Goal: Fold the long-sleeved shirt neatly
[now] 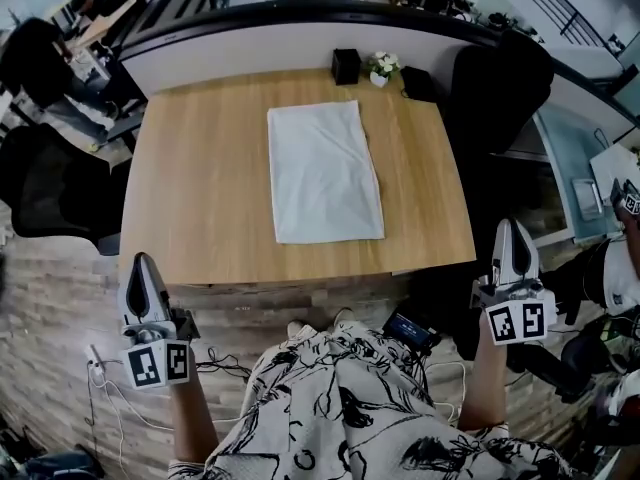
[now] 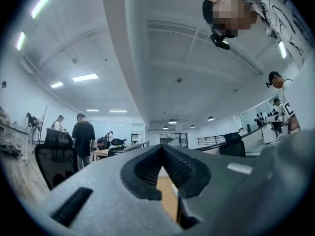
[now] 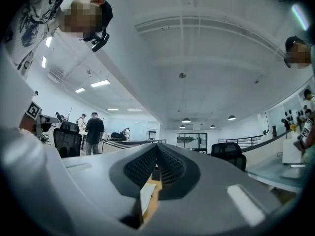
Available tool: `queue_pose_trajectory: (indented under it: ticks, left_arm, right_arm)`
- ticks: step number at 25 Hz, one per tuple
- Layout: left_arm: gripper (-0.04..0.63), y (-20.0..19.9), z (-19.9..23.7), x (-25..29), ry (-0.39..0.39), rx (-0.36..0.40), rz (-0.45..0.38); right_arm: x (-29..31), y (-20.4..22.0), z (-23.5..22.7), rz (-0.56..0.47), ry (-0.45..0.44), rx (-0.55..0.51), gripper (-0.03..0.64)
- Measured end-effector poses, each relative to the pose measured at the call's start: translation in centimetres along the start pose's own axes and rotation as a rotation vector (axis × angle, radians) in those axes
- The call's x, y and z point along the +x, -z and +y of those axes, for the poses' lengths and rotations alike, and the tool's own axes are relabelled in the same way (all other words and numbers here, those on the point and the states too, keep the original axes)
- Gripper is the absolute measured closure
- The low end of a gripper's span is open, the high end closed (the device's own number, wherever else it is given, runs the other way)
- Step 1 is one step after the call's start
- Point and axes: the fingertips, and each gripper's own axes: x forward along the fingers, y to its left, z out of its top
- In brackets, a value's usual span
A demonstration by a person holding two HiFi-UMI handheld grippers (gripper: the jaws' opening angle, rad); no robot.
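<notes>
Two pairs of jaws pressed together, empty: left gripper (image 1: 143, 261), right gripper (image 1: 513, 226) | shirt (image 1: 325, 173), apparently folded, flat on table (image 1: 200, 188)

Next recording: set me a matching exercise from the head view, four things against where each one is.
Things:
1. folded shirt
2. black box
3. flower pot
4. left gripper

Places:
A. at the far edge of the table, just right of the black box
B. short of the table's near left corner, shut
C. flat in the middle of the table
D. at the far edge, just left of the flower pot

Pairs: 1-C, 2-D, 3-A, 4-B
</notes>
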Motion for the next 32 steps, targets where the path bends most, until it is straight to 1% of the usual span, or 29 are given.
queue_pose_trajectory:
  ticks: [4, 7, 10, 14, 17, 26, 32]
  left_arm:
    - [0.594, 1.4, -0.6, -0.5, -0.031, 0.015, 0.034]
    - [0.594, 1.6, -1.6, -0.1, -0.03, 0.023, 0.042]
    - [0.594, 1.3, -2.5, 0.3, -0.019, 0.044, 0.038]
    - [0.594, 0.8, -3.1, 0.7, -0.017, 0.045, 0.032]
    - [0.594, 0.7, -3.5, 0.7, -0.018, 0.051, 0.037]
    - [0.594, 1.3, -4.1, 0.7, -0.029, 0.047, 0.055]
    - [0.594, 1.6, -4.1, 0.3, -0.042, 0.041, 0.063]
  right_arm:
    - [-0.5, 1.6, -1.5, 0.019, 0.036, 0.032, 0.611]
    - [-0.3, 2.3, -1.9, 0.04, 0.042, 0.042, 0.611]
    - [0.2, 2.5, -1.8, 0.042, 0.023, 0.048, 0.611]
    - [1.1, 3.0, -0.9, 0.06, -0.015, 0.033, 0.611]
    - [1.6, 3.3, -0.6, 0.067, -0.033, 0.041, 0.611]
    - [2.0, 4.0, -0.6, 0.084, -0.048, 0.055, 0.611]
    - [2.2, 4.5, 0.0, 0.094, -0.066, 0.043, 0.611]
